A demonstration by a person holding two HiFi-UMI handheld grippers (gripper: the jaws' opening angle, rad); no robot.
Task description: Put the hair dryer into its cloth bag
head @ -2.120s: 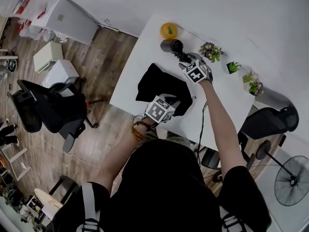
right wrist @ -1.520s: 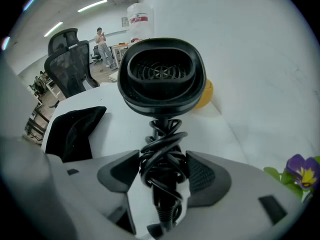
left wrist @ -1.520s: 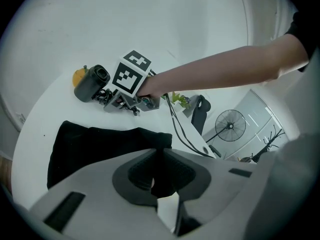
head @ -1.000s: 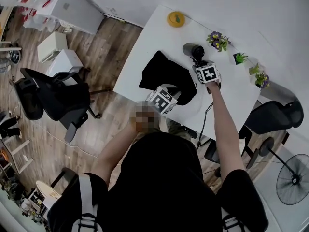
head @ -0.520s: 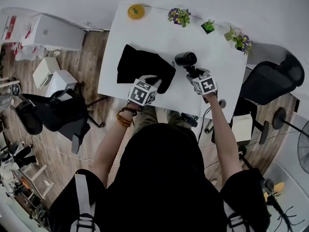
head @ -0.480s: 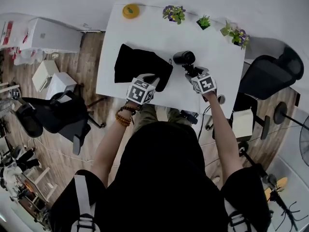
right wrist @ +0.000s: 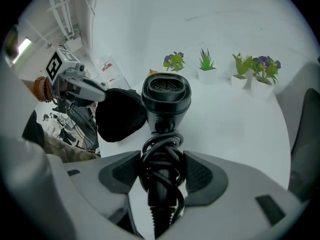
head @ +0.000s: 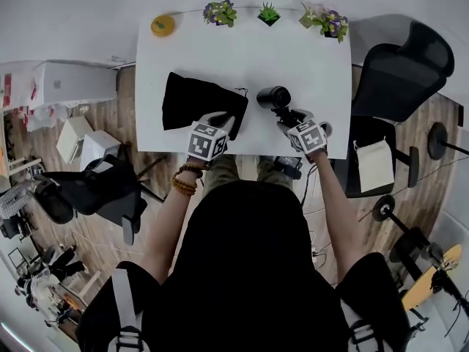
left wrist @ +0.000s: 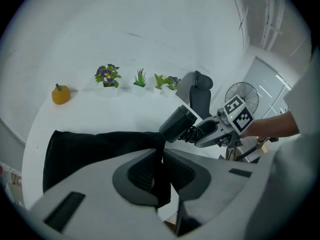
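A black cloth bag (head: pixel 196 103) lies flat on the white table (head: pixel 315 64). My left gripper (head: pixel 226 121) is shut on the bag's near right corner, and a fold of black cloth (left wrist: pixel 161 176) is pinched between its pads. The black hair dryer (head: pixel 274 97) sits just right of the bag, barrel pointing away from me. My right gripper (head: pixel 288 116) is shut on its handle, which has the cord wound round it (right wrist: pixel 161 164). In the right gripper view the barrel (right wrist: pixel 166 95) stands up ahead, with the bag (right wrist: pixel 120 115) to its left.
An orange gourd-like ornament (head: pixel 163 26) and three small potted plants (head: pixel 220 12) (head: pixel 268 13) (head: pixel 325 22) line the table's far edge. A black office chair (head: pixel 399 57) stands to the right of the table, another (head: pixel 95 189) on the floor to the left.
My right gripper has brought the hair dryer from near the plants toward the table's front, beside the bag. My left gripper has kept its hold on the bag and shifted a little.
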